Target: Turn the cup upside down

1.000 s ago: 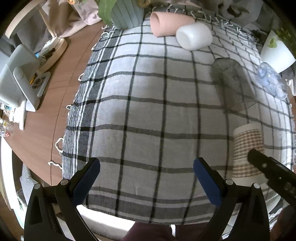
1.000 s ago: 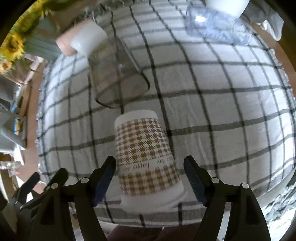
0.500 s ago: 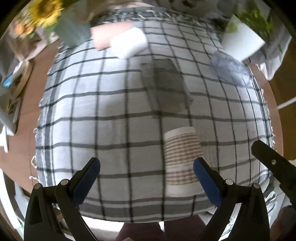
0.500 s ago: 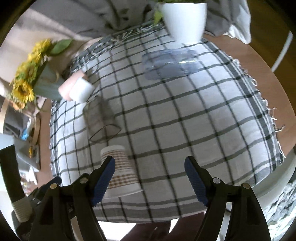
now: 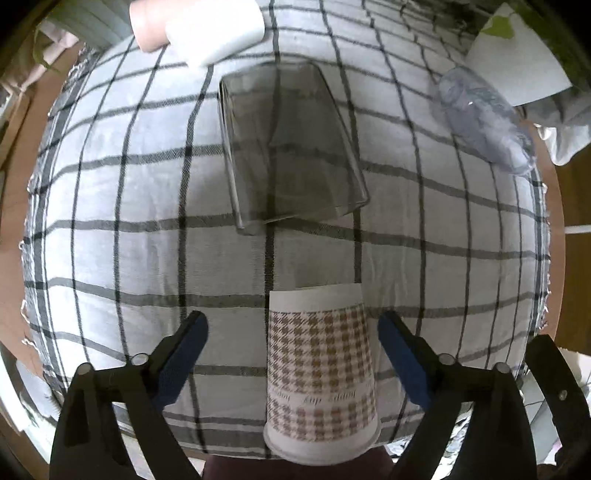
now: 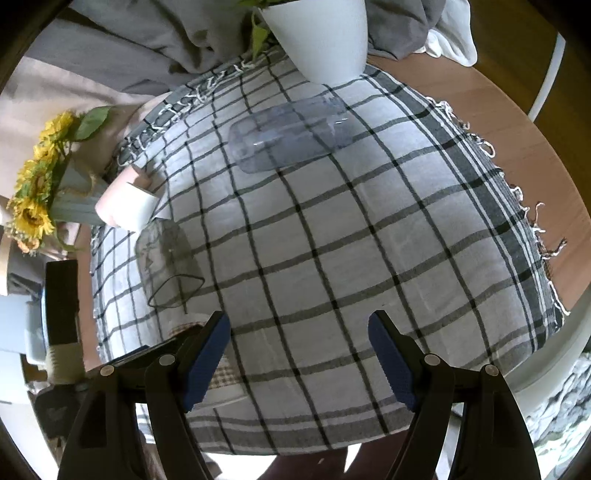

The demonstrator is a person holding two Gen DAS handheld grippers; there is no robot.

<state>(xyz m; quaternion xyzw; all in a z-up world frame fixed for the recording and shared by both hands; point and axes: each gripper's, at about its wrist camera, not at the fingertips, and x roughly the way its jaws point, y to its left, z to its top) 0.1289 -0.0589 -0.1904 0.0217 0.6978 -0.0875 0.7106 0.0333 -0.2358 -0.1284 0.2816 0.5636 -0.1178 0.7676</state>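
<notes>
Brown-and-white houndstooth paper cup (image 5: pixel 320 373) stands upside down on the checked cloth, wide rim down near the front edge, flat base on top. It sits right between the two blue pads of the left tool (image 5: pixel 292 358), whose jaws are spread wide; both pads are apart from the cup wall, the right pad nearer than the left. In the right wrist view only a sliver of the cup (image 6: pixel 192 326) peeks out behind the left finger, well off to the side of the right tool (image 6: pixel 299 360), which is also spread wide and holds nothing, hovering over bare cloth.

Just beyond the paper cup lies a smoky transparent tumbler (image 5: pixel 291 147) on its side, mouth towards the camera. Farther back, a white cylindrical cup (image 5: pixel 218 33) rests touching a pink cup (image 5: pixel 147 24), both tipped over. Off to the right a clear bluish plastic bottle (image 5: pixel 484 122) lies flat, near a white plant pot (image 6: pixel 321 37). The black-and-white plaid cloth (image 6: pixel 369 229) covers the wooden tabletop (image 6: pixel 517 122), and a bunch of sunflowers (image 6: pixel 35 184) stands at its far left corner.
</notes>
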